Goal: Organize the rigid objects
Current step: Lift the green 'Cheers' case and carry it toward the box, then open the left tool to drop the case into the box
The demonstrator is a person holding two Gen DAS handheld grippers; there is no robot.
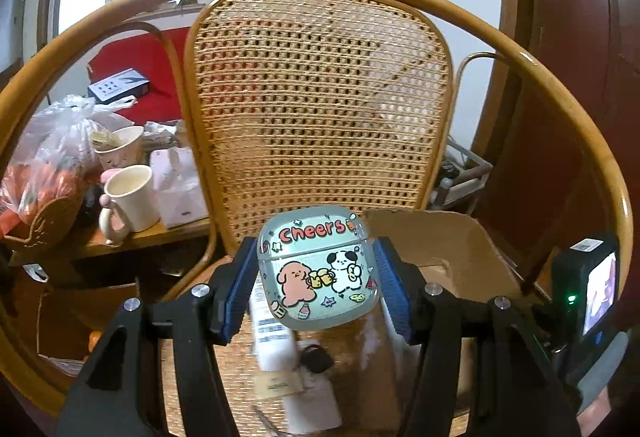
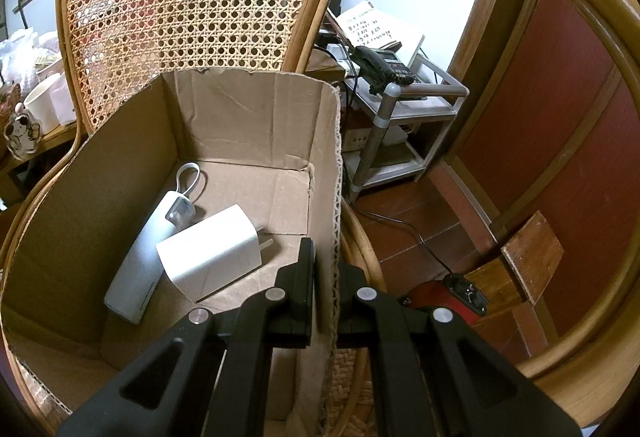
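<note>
Left gripper (image 1: 318,277) grips earbud case (image 1: 318,273) above chair (image 1: 320,97)

Open cardboard box (image 2: 248,125), chair back (image 1: 320,105) behind

Cream ceramic mug (image 1: 134,197) standing beside clear plastic bag of oranges (image 1: 44,165); black desk telephone (image 2: 386,67) resting on grey metal shelf (image 2: 404,109)

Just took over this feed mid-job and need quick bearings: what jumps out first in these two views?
In the left wrist view, the left gripper is clamped on a glossy cartoon earbud case reading "Cheers", held above the rattan chair. In the right wrist view, the right gripper pinches the right wall of an open cardboard box, where a white charger leans on a white power bank.
</note>
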